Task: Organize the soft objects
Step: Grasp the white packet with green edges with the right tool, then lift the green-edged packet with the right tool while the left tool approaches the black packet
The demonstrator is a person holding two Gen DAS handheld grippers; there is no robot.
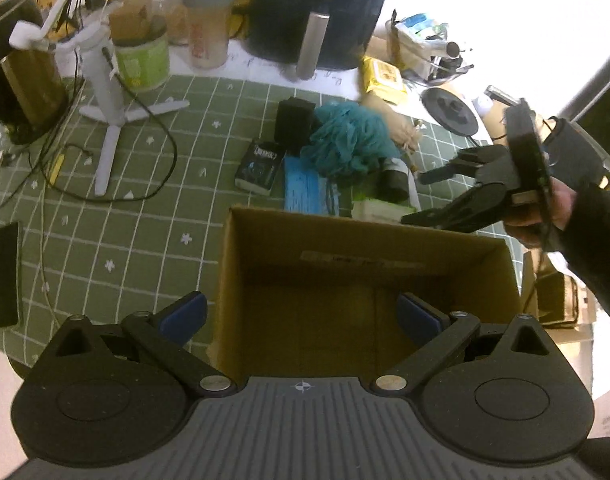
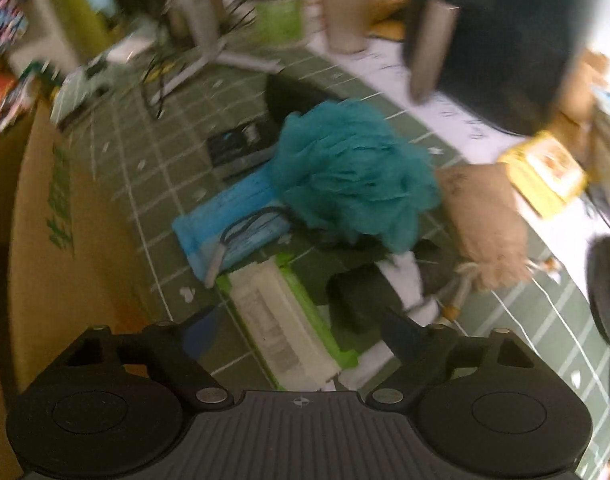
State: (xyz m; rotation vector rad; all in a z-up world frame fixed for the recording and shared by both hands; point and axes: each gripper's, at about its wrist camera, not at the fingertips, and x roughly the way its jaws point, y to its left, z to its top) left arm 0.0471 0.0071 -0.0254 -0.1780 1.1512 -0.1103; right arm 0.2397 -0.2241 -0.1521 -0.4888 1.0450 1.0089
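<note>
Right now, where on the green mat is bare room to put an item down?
The mat is bare between the cardboard box, the black phone and the white tripod stand. Inside, the box also looks empty. It is crowded behind the box, around the teal bath pouf, the blue pack and the burlap pouch.

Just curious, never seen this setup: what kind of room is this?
Probably a home kitchen or dining table: a green grid-patterned tablecloth, a black air fryer and a grey-lidded shaker bottle stand amid household clutter.
</note>
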